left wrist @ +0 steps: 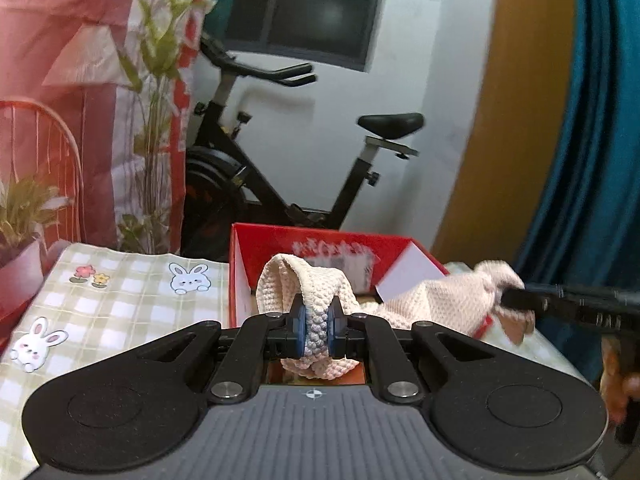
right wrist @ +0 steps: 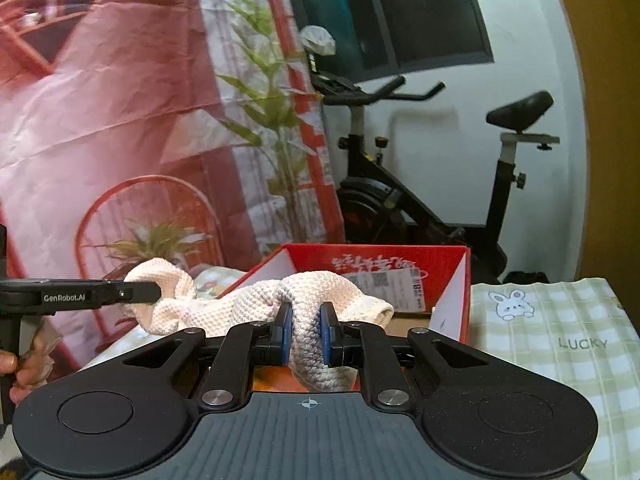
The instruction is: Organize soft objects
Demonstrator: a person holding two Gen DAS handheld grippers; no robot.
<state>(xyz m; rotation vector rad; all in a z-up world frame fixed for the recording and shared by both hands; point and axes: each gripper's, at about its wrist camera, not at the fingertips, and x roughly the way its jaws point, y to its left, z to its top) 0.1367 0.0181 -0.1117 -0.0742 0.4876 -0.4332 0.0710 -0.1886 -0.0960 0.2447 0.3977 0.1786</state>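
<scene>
Two hand-held grippers share one cream knitted cloth. The left hand-held gripper (left wrist: 316,330) has its two blue pads (left wrist: 299,331) pressed together on a band of the knitted cloth (left wrist: 436,300), which loops up over the jaws and hangs a little below them. The right hand-held gripper (right wrist: 306,330) likewise clamps a thick fold of the same cloth (right wrist: 240,308) between its two pads. Each tool also shows in the other's view, pinching an end of the cloth from the side, so the fabric stretches between the two, held in the air just in front of and partly over one open red cardboard box (right wrist: 456,276). The box has white inner walls and a printed label inside. It stands on the bench (right wrist: 560,360), which is covered with a green-checked cloth bearing rabbit pictures: two in the left view, one in the right. Behind stands one black exercise bike (left wrist: 280,168), and beside it a red-and-white printed backdrop (right wrist: 100,100).
</scene>
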